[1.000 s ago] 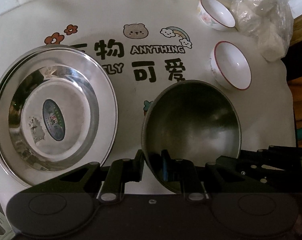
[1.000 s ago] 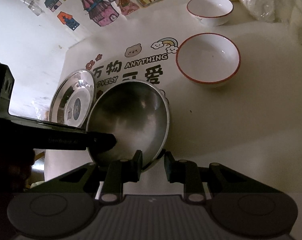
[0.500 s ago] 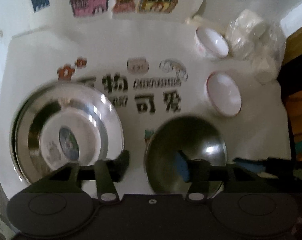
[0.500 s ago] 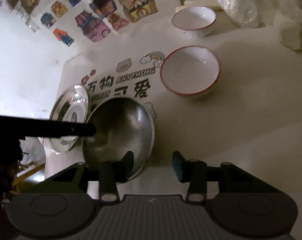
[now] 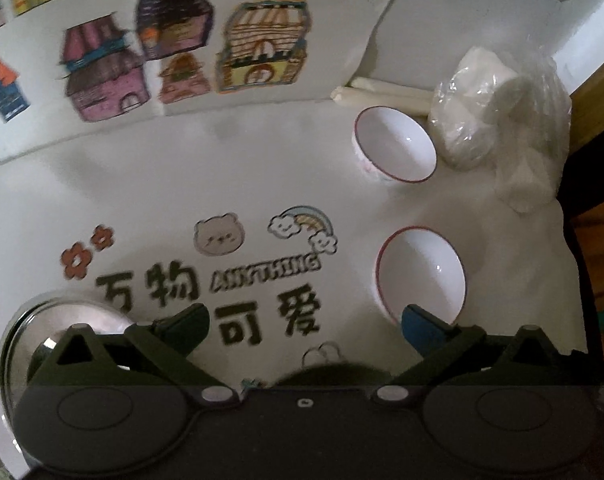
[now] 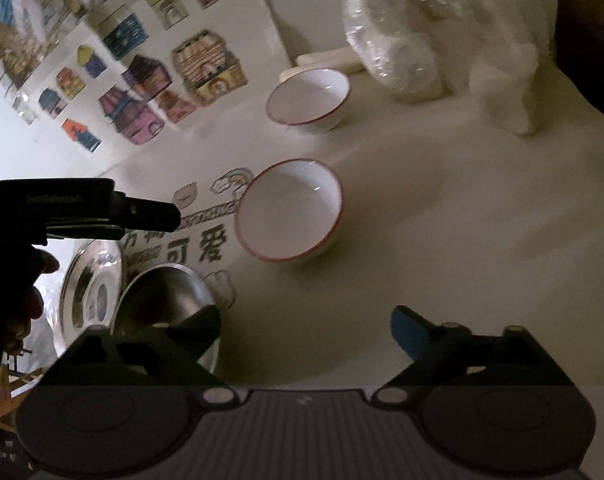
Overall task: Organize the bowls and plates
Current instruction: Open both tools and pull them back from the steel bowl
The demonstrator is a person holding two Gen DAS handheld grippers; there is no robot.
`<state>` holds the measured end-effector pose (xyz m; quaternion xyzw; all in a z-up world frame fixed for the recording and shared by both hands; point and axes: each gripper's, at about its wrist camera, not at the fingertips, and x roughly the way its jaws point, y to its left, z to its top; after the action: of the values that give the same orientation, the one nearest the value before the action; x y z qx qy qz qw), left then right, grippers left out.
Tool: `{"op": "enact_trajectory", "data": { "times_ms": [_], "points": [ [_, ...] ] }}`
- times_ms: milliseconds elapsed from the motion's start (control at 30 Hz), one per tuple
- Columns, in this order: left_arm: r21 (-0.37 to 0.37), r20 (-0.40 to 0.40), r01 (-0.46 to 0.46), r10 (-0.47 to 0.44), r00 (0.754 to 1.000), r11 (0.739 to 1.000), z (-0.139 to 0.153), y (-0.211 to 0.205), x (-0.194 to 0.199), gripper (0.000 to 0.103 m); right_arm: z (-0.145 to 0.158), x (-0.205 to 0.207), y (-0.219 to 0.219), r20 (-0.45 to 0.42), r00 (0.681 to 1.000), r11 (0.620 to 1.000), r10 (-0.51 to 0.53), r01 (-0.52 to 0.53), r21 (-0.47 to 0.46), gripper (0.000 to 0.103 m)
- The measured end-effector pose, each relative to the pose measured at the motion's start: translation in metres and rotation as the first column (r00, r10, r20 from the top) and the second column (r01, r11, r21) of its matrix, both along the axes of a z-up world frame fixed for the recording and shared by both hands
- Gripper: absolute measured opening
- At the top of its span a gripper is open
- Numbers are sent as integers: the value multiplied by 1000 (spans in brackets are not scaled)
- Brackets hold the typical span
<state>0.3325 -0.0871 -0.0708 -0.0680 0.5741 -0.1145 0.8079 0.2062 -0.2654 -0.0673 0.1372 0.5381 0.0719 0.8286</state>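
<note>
white bowls (image 6: 289,210): 2 | steel bowl (image 6: 166,294): 1 | steel plate (image 6: 92,280): 1

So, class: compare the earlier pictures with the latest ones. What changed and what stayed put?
Both grippers let go of the steel bowl: the left gripper and right gripper have just been opening, nothing between their fingers now, and both drew back from it. Unchanged: the steel plate, the near white bowl and the far white bowl.

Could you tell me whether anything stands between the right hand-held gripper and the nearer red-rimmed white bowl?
Nothing visible does. The right hand-held gripper is open and empty, and only bare white tablecloth lies between it and the nearer red-rimmed white bowl.
</note>
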Motion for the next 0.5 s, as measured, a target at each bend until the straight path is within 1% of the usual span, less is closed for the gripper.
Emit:
{"op": "enact_trajectory", "data": {
  "times_ms": [67,300,400,500],
  "points": [
    [0,4,8,-8,1000,1000,-3,-8,6,102,-1,4,-6,6,1000,1000,-10,10,-9,103],
    [30,-4,28,-28,1000,999,-16,-33,20,102,-6,22,-25,35,999,998,-26,28,-56,103],
    [57,-23,24,-22,999,998,-26,-41,24,102,-11,32,-28,42,999,997,-10,13,-75,103],
    [66,-40,22,-20,999,998,-33,-46,25,102,-17,41,-27,46,999,995,15,-10,-98,103]
  ]
}}
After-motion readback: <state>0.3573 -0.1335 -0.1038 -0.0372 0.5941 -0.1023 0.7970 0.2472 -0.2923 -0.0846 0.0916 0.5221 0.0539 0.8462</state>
